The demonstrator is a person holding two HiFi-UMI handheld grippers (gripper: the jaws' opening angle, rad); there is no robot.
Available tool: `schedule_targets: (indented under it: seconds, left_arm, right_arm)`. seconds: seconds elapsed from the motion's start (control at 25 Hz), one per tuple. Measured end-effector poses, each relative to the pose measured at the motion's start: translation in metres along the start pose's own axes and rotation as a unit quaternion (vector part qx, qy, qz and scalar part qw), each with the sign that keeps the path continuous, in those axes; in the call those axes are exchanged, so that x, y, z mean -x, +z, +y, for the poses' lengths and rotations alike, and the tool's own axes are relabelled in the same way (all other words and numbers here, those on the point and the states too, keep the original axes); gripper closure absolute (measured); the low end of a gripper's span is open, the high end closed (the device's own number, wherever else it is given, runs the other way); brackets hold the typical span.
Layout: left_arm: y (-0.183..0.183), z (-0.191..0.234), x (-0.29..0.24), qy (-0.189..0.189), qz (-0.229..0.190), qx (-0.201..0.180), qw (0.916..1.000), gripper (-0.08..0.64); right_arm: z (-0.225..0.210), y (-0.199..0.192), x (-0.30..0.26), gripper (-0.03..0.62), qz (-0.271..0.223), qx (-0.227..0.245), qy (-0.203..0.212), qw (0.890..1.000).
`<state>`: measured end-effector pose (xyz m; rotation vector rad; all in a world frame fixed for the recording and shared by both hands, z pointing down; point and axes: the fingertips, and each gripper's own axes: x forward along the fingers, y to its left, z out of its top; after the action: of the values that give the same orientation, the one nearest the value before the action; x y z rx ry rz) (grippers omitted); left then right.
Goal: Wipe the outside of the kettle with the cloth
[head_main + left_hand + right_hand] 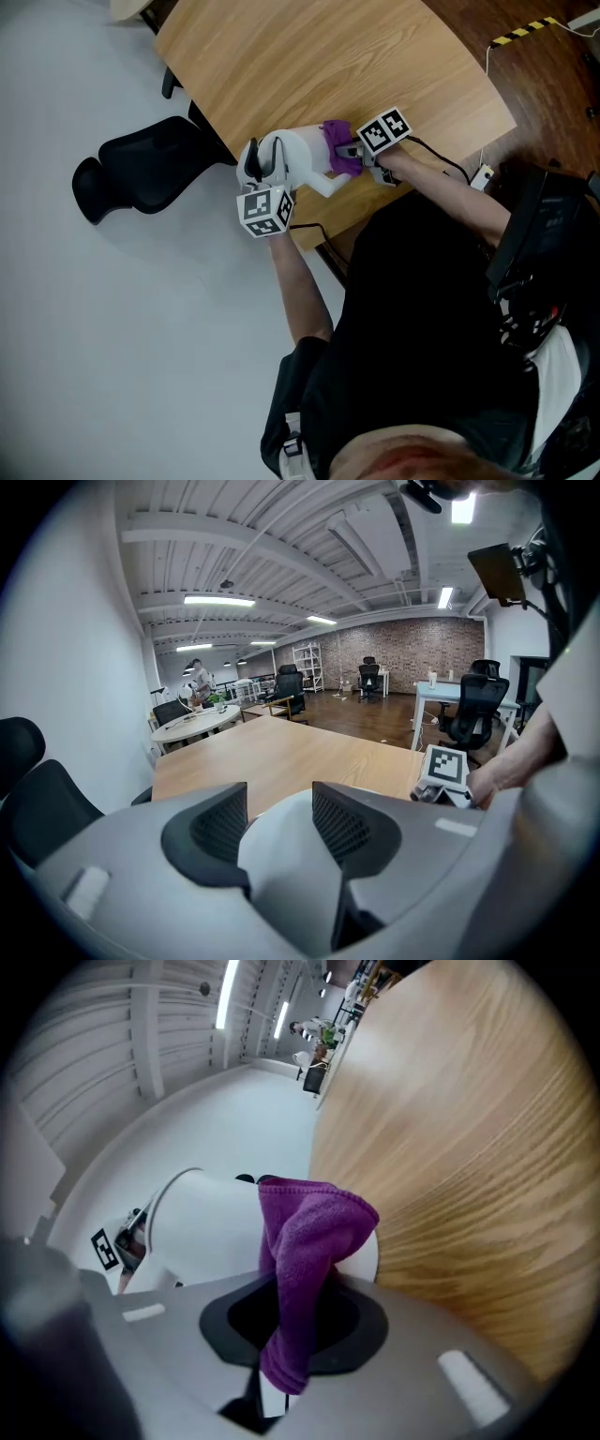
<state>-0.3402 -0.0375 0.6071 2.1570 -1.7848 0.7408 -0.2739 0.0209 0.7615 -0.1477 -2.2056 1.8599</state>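
A white kettle (302, 155) stands near the front edge of the wooden table (328, 66). My left gripper (259, 174) is shut on the kettle from the left; in the left gripper view the kettle's white surface (286, 855) fills the gap between the two dark pads (217, 829). My right gripper (356, 153) is shut on a purple cloth (338, 146), which lies against the kettle's right side. In the right gripper view the cloth (314, 1232) rises from the jaws and presses on the kettle (206, 1232).
A black office chair (141, 173) stands on the grey floor left of the table. A thin cable (441, 159) runs along my right arm. Beyond the table, the left gripper view shows more desks and chairs (473, 710).
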Motion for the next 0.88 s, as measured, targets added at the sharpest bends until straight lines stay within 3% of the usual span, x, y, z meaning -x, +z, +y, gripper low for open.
schedule_targets:
  seconds: [0.16,0.28,0.36,0.44,0.48,0.56,0.64,0.68,0.76,0.88]
  left_arm:
    - [-0.001,0.0,0.001,-0.001,-0.002,0.001,1.0,0.495]
    - [0.0,-0.002,0.001,0.0,-0.003,0.001,1.0,0.495]
    - [0.002,-0.003,0.002,0.0,-0.002,0.0,1.0,0.495]
    - [0.006,-0.004,0.002,-0.001,-0.002,-0.001,1.0,0.495]
    - [0.007,-0.003,0.002,-0.001,-0.003,-0.001,1.0,0.495]
    - [0.007,-0.002,0.002,-0.001,-0.003,-0.002,1.0,0.495]
    - [0.006,-0.001,0.002,0.0,-0.003,-0.001,1.0,0.495]
    - [0.005,-0.001,0.002,0.0,-0.003,0.0,1.0,0.495]
    - [0.005,-0.003,0.002,0.0,-0.003,0.0,1.0,0.496]
    - [0.007,-0.006,0.002,0.0,-0.003,-0.002,1.0,0.497]
  right_arm:
    - [-0.04,-0.005,-0.007,0.538,0.026,-0.009,-0.062,0.998]
    - [-0.05,-0.007,-0.005,0.537,0.026,-0.016,-0.074,0.997]
    - [-0.023,0.002,0.007,0.537,0.001,-0.001,-0.042,0.999]
    - [0.032,0.021,0.028,0.537,-0.05,0.033,0.04,0.997]
    - [0.067,0.03,0.041,0.537,-0.078,0.052,0.096,0.991]
    - [0.136,0.043,0.063,0.537,-0.116,0.081,0.214,0.966]
    - [0.174,0.043,0.069,0.538,-0.115,0.108,0.279,0.947]
    - [0.175,0.038,0.063,0.538,-0.103,0.122,0.28,0.947]
    - [0.154,0.028,0.047,0.537,-0.079,0.129,0.251,0.956]
    - [0.112,0.018,0.033,0.537,-0.072,0.101,0.21,0.97]
